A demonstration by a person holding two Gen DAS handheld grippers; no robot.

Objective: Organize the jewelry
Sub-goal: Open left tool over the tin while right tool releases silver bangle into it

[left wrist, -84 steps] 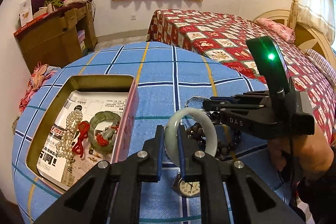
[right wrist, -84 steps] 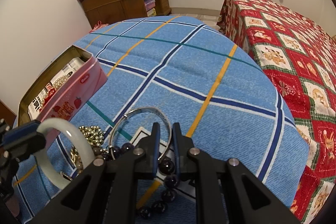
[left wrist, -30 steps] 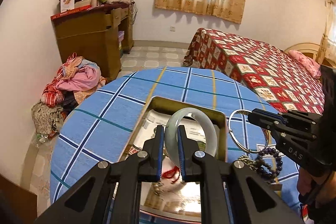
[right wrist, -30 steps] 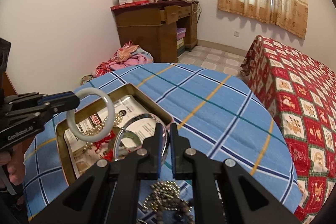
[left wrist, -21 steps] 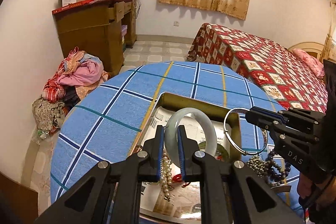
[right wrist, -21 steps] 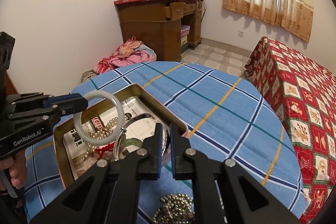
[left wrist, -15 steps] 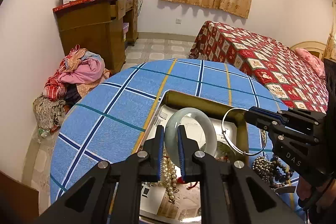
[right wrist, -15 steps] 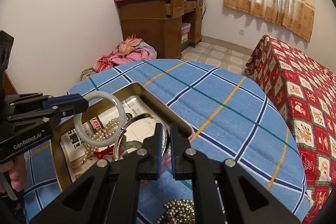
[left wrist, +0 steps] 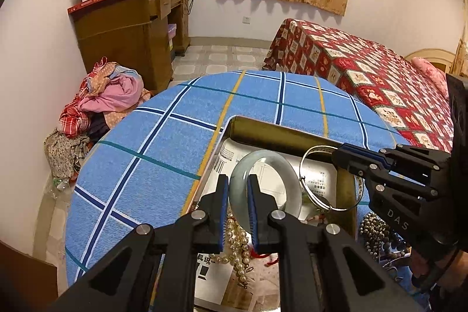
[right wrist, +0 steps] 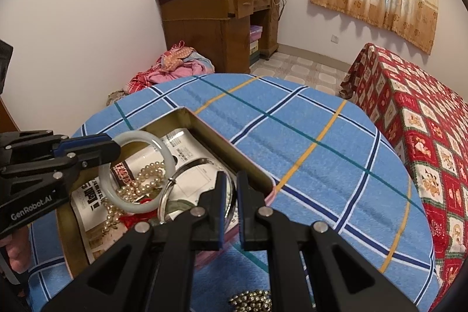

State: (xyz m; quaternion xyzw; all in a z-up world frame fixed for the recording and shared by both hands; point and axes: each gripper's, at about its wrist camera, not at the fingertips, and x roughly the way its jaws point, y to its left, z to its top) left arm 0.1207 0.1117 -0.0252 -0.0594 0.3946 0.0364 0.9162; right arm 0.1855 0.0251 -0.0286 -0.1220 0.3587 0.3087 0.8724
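My left gripper (left wrist: 236,189) is shut on a pale jade bangle (left wrist: 289,183) and holds it above the open gold tin (left wrist: 280,133). From the right wrist view the bangle (right wrist: 163,151) hangs over the tin (right wrist: 228,148). My right gripper (right wrist: 231,189) is shut on a thin silver bangle (right wrist: 168,190), also over the tin; it also shows in the left wrist view (left wrist: 310,183). A pearl necklace (left wrist: 237,239) and a red cord (right wrist: 137,217) lie in the tin on printed paper.
The tin sits on a round table with a blue plaid cloth (left wrist: 163,160). Metallic and dark bead strings (left wrist: 377,236) lie on the cloth right of the tin. A wooden desk (left wrist: 125,34), a clothes pile (left wrist: 102,98) and a bed (left wrist: 365,69) stand beyond.
Both grippers carried their bangles from the cloth beside the tin to above it. In the last half second they edged a little closer over the tin.
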